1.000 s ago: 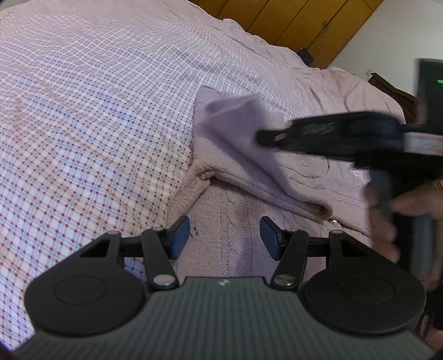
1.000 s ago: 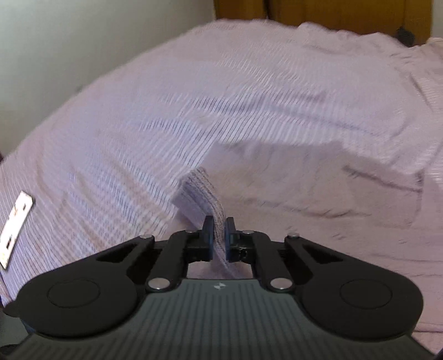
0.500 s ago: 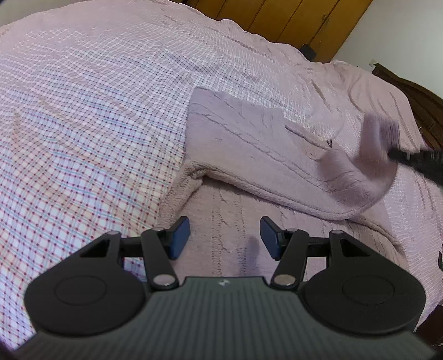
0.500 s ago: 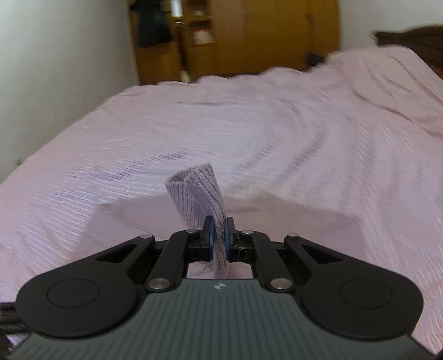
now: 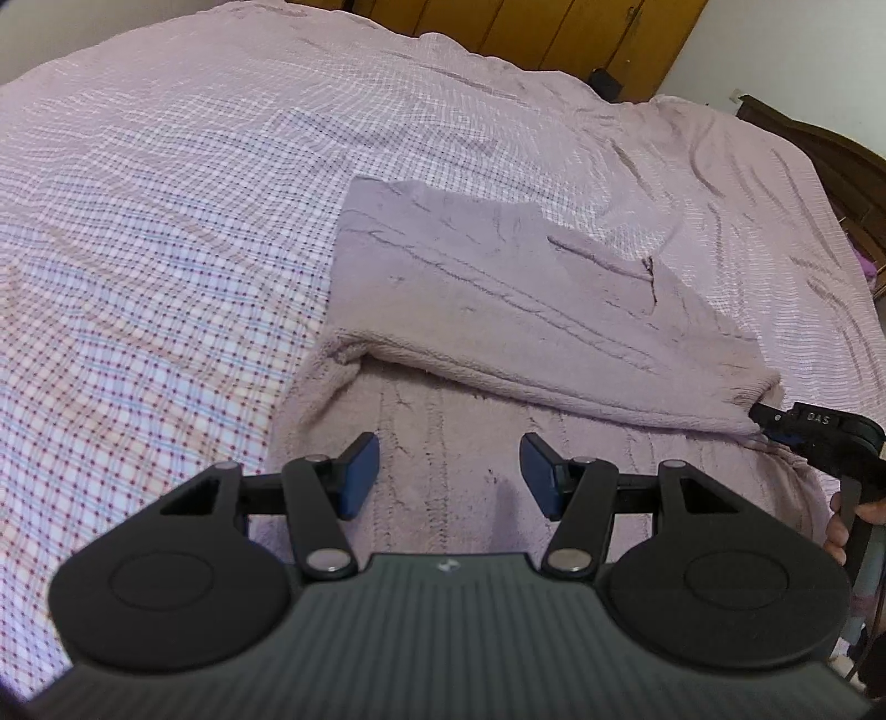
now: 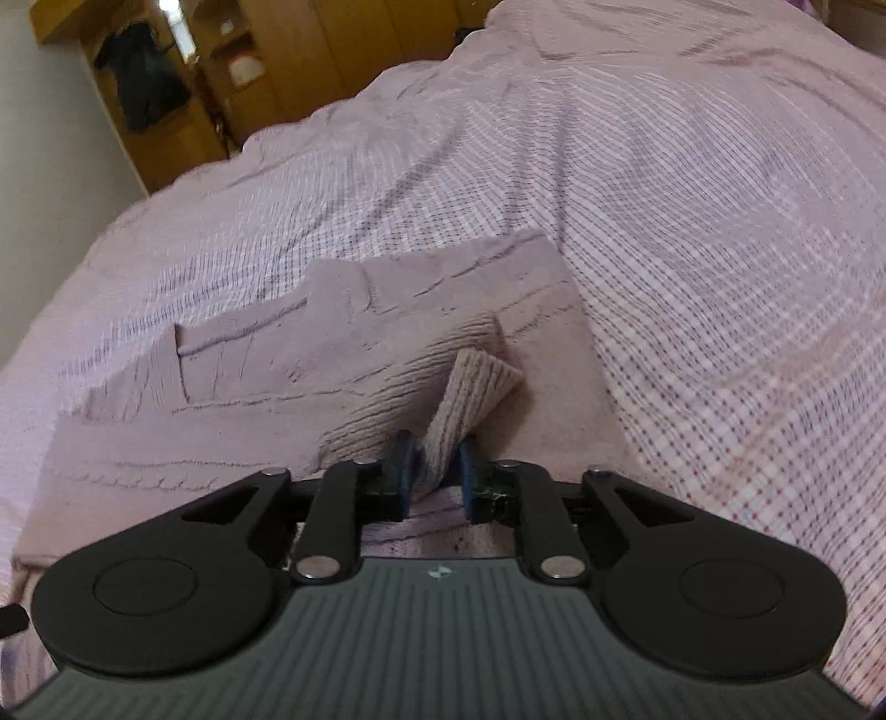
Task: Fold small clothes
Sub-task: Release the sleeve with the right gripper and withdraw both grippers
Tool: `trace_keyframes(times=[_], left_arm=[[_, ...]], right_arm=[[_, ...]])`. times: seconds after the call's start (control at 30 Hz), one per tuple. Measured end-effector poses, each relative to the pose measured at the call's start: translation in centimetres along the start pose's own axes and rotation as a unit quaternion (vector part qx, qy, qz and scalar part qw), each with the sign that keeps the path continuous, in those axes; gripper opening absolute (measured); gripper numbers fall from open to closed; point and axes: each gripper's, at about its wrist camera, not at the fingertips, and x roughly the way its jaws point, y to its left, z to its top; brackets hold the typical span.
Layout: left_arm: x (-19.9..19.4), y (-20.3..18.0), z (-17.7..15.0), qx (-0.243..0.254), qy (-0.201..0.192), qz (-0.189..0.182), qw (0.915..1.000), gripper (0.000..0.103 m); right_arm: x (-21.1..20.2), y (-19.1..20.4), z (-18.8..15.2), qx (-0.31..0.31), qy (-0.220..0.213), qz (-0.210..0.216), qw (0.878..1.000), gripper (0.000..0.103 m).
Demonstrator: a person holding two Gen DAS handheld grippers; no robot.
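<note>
Between hand-held gripper (image 6: pixel 434 471) pads: sweater cuff (image 6: pixel 470 393).

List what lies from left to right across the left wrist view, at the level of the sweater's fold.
Checked bedsheet → folded lilac sweater → right gripper pinching the sweater's cuff → person's hand on its handle.

The sweater (image 5: pixel 498 310) lies folded on the bed (image 5: pixel 166 194).

Mauve cable-knit sweater (image 5: pixel 498 310); pink-and-white checked bedspread (image 5: pixel 166 221); yellow-brown wooden wardrobe (image 5: pixel 581 33).
</note>
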Motion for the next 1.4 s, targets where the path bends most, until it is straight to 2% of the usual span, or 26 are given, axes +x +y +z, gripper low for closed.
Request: trace_keyframes(times=[0.2,0.27,0.3,0.33,0.5,0.53,0.57,0.6,0.63,0.83,0.9,0.97,1.0,1.07,1.1,1.13,1.23,1.4], left_arm=[[-1.3,-0.5,-0.7,0.007,-0.002,0.008,0.9999,0.058],[-1.8,-0.7,-1.0,0.005,-0.002,0.009,0.9999,0.058],[-1.9,-0.8,-1.1,0.003,0.0,0.01,0.9999,0.058],[-2.0,-0.9,-1.3,0.002,0.002,0.01,0.9999,0.058],[-2.4,-1.7,-1.8,0.005,0.007,0.013,0.9999,0.058],[-2.4,-1.9,-1.8,0.006,0.007,0.014,0.9999,0.058],[-2.4,-2.2,-1.9,0.008,0.008,0.014,0.9998,0.058],[-2.4,-2.4,-2.0,0.011,0.009,0.013,0.9998,0.058],[-2.4,-2.6,-2.0,0.015,0.009,0.012,0.9998,0.058],[-2.8,-3.5,-2.6,0.026,0.012,0.016,0.9995,0.058],[-3.0,-3.5,-2.8,0.026,0.013,0.016,0.9995,0.058],[-3.3,-3.6,-3.0,0.027,0.012,0.017,0.9994,0.058],[-3.4,-3.7,-3.1,0.028,0.011,0.018,0.9994,0.058],[-3.8,-4.0,-3.4,0.036,0.007,0.021,0.9991,0.059],[-4.1,-4.1,-3.6,0.039,0.006,0.023,0.999,0.063],[-4.3,-4.4,-3.9,0.041,0.004,0.026,0.9988,0.067],[-5.1,-4.8,-4.5,0.049,-0.001,0.032,0.9983,0.075],[-6.6,-5.2,-5.7,0.066,-0.005,0.039,0.997,0.075]], right_arm=[[-1.1,-1.3,-0.1,0.047,-0.031,0.008,0.998,0.033],[-2.1,-1.2,-0.3,0.048,-0.046,0.01,0.998,0.041],[-2.3,-1.2,-0.2,0.044,-0.051,0.008,0.998,0.053],[-2.2,-1.1,-0.1,0.037,-0.055,0.002,0.998,0.057],[-0.4,-1.8,1.1,0.053,-0.041,-0.02,0.998,0.058],[0.3,-2.0,1.2,0.058,-0.031,-0.022,0.998,0.055],[0.4,-2.0,1.3,0.057,-0.025,-0.024,0.998,0.048],[0.5,-2.0,1.2,0.054,-0.026,-0.029,0.998,0.025],[0.3,-2.0,1.1,0.05,-0.028,-0.035,0.998,0.018],[-1.4,-3.4,0.5,0.05,-0.045,-0.067,0.996,0.016],[-2.1,-3.9,0.4,0.043,-0.038,-0.061,0.996,0.017],[-3.2,-4.2,0.1,0.04,-0.04,-0.043,0.997,0.02],[-3.8,-4.2,-0.1,0.039,-0.04,-0.029,0.998,0.025],[-5.3,-4.0,-0.8,0.035,-0.045,0.005,0.998,0.045],[-5.8,-3.8,-1.1,0.031,-0.046,0.018,0.998,0.058],[-6.5,-3.4,-1.5,0.025,-0.046,0.032,0.998,0.063],[-8.2,-2.1,-2.9,0.0,-0.039,0.057,0.998,0.067],[-10.7,0.3,-5.7,-0.045,-0.019,0.086,0.995,0.07]])
